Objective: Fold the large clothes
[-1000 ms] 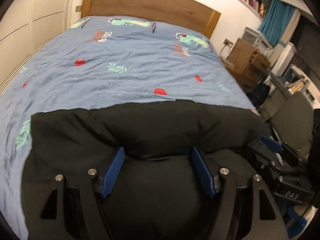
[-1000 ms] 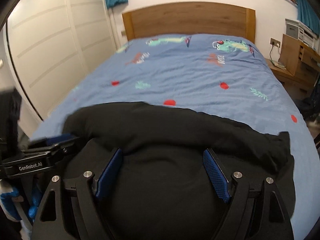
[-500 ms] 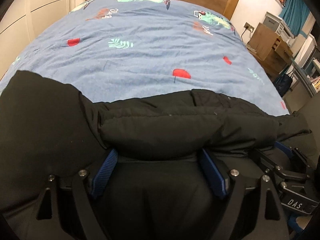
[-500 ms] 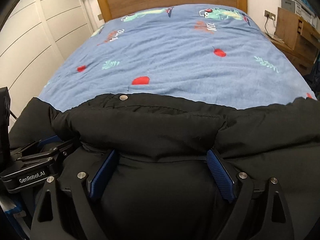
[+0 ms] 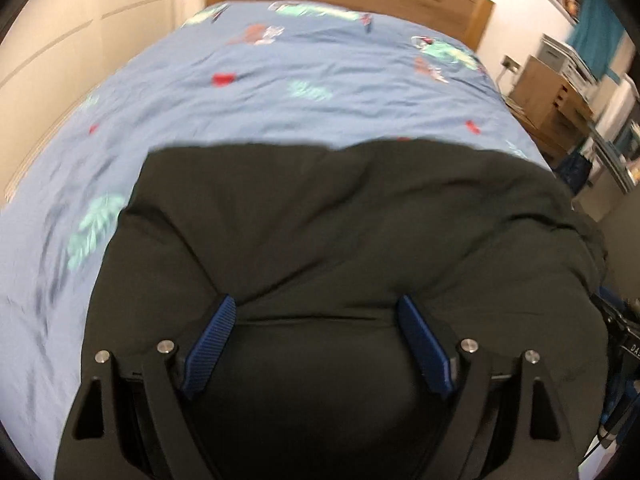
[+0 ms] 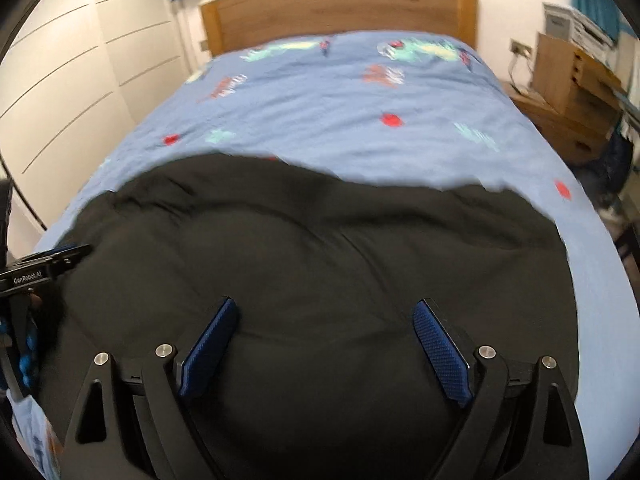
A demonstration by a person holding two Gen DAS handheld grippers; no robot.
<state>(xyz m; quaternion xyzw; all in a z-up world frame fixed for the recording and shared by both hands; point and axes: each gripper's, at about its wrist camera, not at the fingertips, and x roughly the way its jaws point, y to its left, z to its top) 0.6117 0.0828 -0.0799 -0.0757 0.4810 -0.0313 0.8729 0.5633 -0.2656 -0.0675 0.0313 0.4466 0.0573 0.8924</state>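
Wider-spread grippers (over jacket)

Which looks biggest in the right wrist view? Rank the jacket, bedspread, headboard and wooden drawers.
1. jacket and bedspread: about equal, and the jacket is nearer the camera, so unranked.
2. headboard
3. wooden drawers

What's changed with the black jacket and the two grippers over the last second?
The jacket now lies spread wider and flatter on the bed; a second ago its far edge was a raised, bunched roll. The left gripper and right gripper have just been opening wider, with jacket fabric between the fingers but no visible pinch. Jacket and grippers remain at the foot of the bed.
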